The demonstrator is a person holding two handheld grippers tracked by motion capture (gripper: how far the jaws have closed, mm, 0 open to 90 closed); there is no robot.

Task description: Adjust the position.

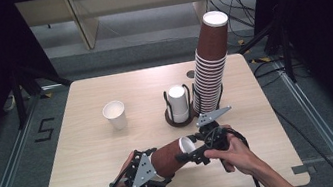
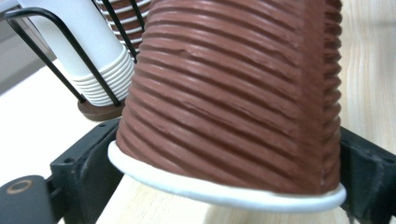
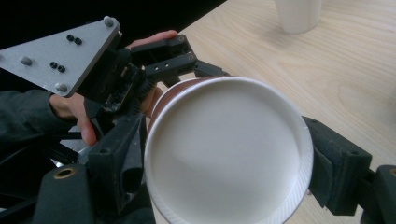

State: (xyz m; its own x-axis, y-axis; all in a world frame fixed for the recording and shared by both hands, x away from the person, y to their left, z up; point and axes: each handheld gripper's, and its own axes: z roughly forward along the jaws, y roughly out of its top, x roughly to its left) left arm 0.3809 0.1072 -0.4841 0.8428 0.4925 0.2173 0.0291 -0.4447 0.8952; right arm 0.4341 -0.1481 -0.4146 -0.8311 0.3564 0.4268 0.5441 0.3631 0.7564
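Both the left gripper (image 1: 160,175) and right gripper (image 1: 191,151) clasp the light, crushable brown ribbed cup (image 1: 170,157) (lying toward two o'clock), best held gently by its stiffer rims.

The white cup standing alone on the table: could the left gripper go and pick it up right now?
Probably not yet. The left gripper has a brown ribbed cup between its jaws, and the right gripper is at that cup's other end. The table towards the white cup lies bare, though.
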